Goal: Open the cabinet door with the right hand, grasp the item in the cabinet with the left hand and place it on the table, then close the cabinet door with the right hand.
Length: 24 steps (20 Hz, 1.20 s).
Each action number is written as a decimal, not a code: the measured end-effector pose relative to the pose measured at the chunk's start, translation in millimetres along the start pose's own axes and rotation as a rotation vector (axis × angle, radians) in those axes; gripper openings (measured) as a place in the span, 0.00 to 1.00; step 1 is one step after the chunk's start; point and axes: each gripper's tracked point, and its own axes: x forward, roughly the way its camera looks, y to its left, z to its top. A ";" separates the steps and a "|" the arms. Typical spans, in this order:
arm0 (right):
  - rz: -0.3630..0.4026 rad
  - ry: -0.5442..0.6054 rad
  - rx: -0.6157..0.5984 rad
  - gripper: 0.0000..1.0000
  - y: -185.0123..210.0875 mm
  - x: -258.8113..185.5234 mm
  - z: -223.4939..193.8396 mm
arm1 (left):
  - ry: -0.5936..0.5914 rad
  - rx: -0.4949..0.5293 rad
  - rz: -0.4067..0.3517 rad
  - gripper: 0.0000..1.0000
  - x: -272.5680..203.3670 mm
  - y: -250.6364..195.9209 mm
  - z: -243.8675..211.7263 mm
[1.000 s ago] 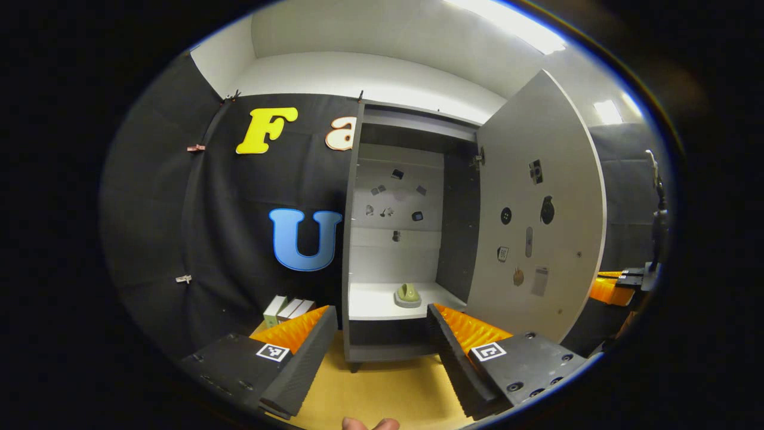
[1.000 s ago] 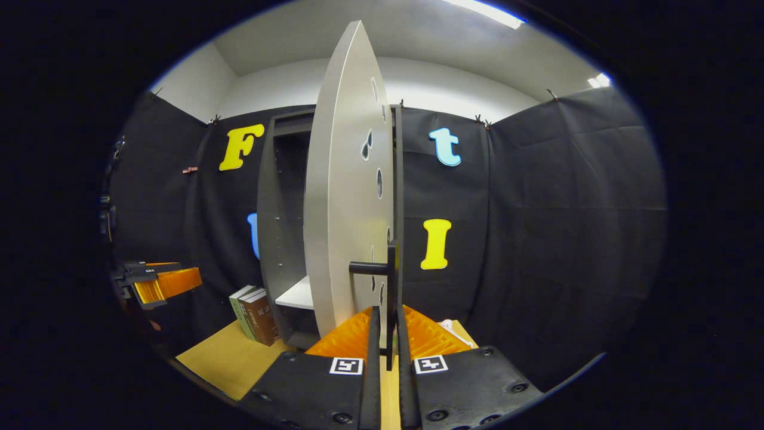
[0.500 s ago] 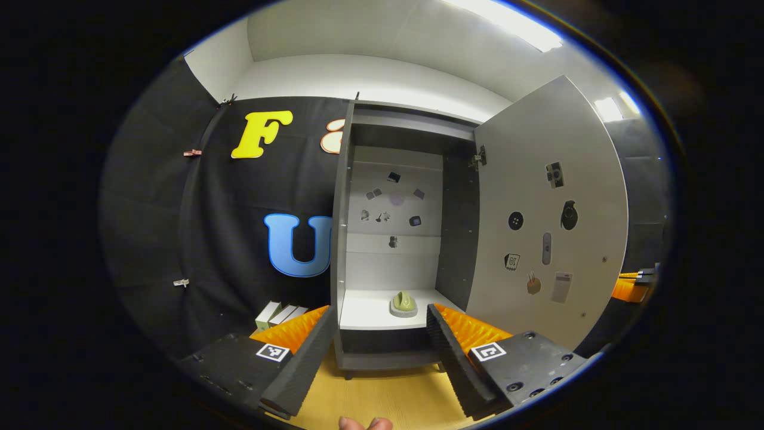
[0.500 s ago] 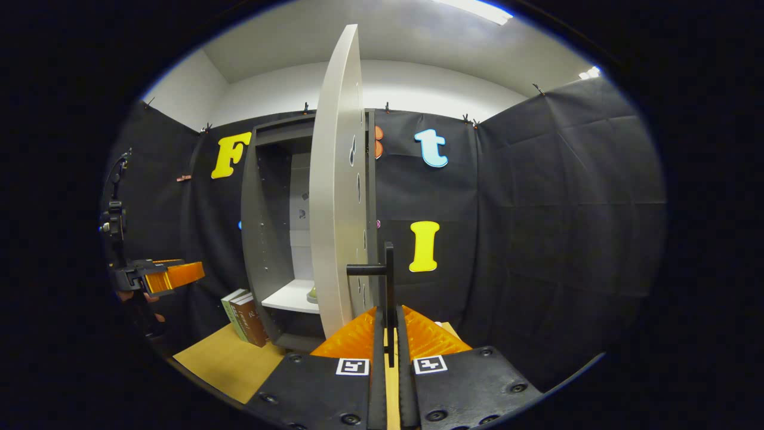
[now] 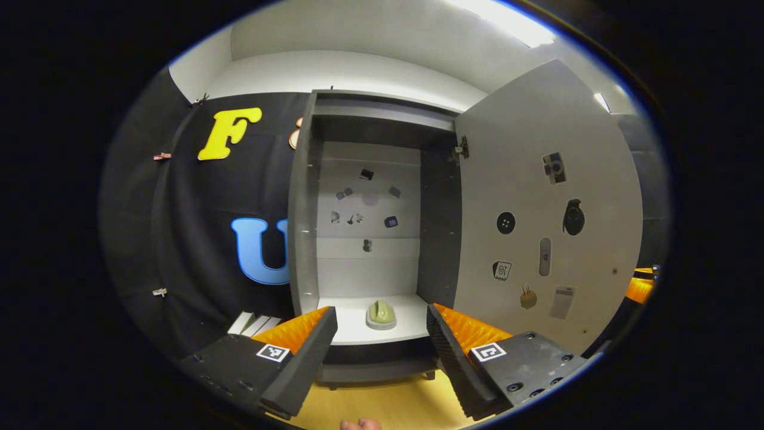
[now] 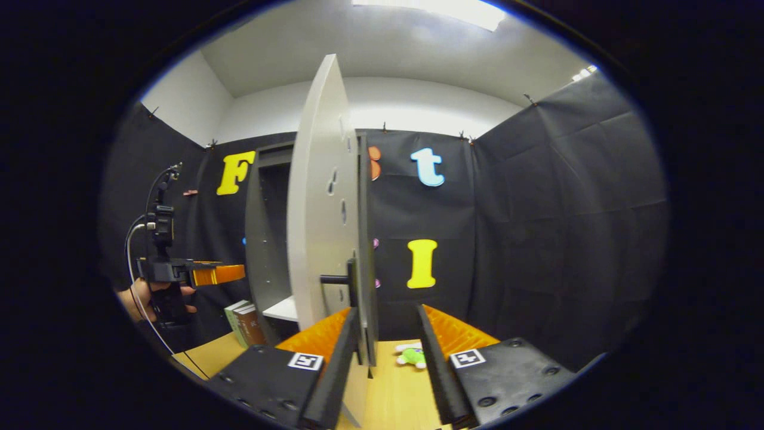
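Fingers of the left gripper [image 5: 382,352] stand wide apart at the bottom of the left gripper view, holding nothing, and between them, low in the middle of the frame, sits the task's thing: a small green item [image 5: 381,313] on the white shelf [image 5: 349,328] at the bottom of the cabinet [image 5: 370,233], apart from both side walls. In the right gripper view the right gripper [image 6: 388,352] also has its fingers spread and empty; the dark handle [image 6: 352,283] of the cabinet door [image 6: 316,209] stands at the left finger, though I cannot tell whether they touch. The door itself is swung well out, seen edge-on in the middle of that frame and filling the right half of the left gripper view. Judging from this, the opening is done and the step in hand is the reach: the left gripper should go straight in over the shelf edge, kept level and centred on the item so both fingers pass either side of it, clear of the cabinet's side walls, and close only once it sits between them. Small stickers [image 5: 540,239] dot the door's inner face and the cabinet's back panel; none carries writing I can read. Books [image 6: 245,322] stand at the lower left of the right gripper view, their spines too small to read, and a small plush toy [image 6: 410,355] lies on the table [image 6: 394,394] between the right fingers.
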 end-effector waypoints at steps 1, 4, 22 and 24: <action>-0.043 0.008 -0.001 0.80 -15.7 1.1 -4.4 | 0.022 0.017 -0.035 0.94 14.4 -5.4 -0.3; -0.139 -0.033 -0.004 0.98 -45.2 2.6 -3.6 | 0.100 0.047 -0.092 0.94 57.8 -8.5 -8.7; -0.222 0.050 -0.141 0.99 -132.5 24.7 -58.0 | 0.624 0.042 -0.125 0.86 303.7 15.1 -127.5; -0.227 0.056 -0.138 0.99 -139.8 23.9 -61.1 | 0.662 0.053 -0.112 0.84 315.3 18.6 -142.5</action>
